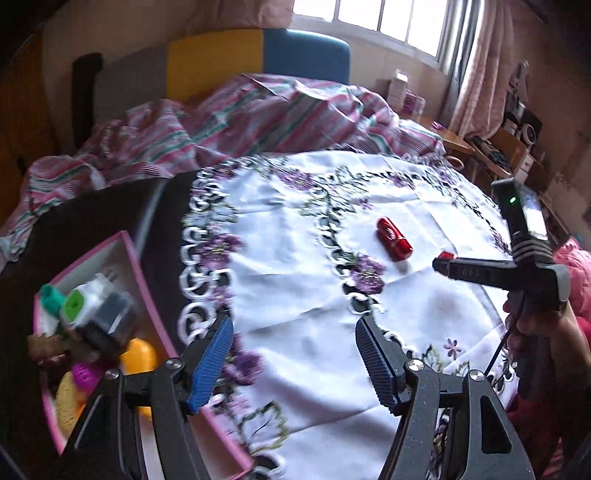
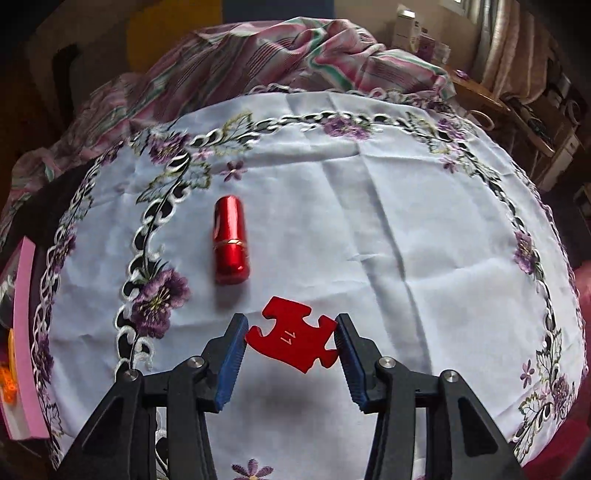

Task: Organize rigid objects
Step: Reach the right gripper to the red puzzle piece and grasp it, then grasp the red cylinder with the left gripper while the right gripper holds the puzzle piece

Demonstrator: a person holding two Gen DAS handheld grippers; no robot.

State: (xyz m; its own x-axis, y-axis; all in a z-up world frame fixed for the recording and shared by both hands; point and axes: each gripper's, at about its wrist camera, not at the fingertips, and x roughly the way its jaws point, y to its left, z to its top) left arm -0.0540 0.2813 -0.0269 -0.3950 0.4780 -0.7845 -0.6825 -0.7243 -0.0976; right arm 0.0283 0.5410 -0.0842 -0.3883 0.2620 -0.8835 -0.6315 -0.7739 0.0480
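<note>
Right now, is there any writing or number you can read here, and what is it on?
"11" on the red puzzle piece, between the right gripper's fingers.
Marks on that gripper's side in the left view: too blurred to read.
Boxes by the window: print too small to read.
Lipstick: no text visible.

Red puzzle piece (image 2: 293, 341) marked 11 lies flat near red lipstick tube (image 2: 229, 240).
</note>
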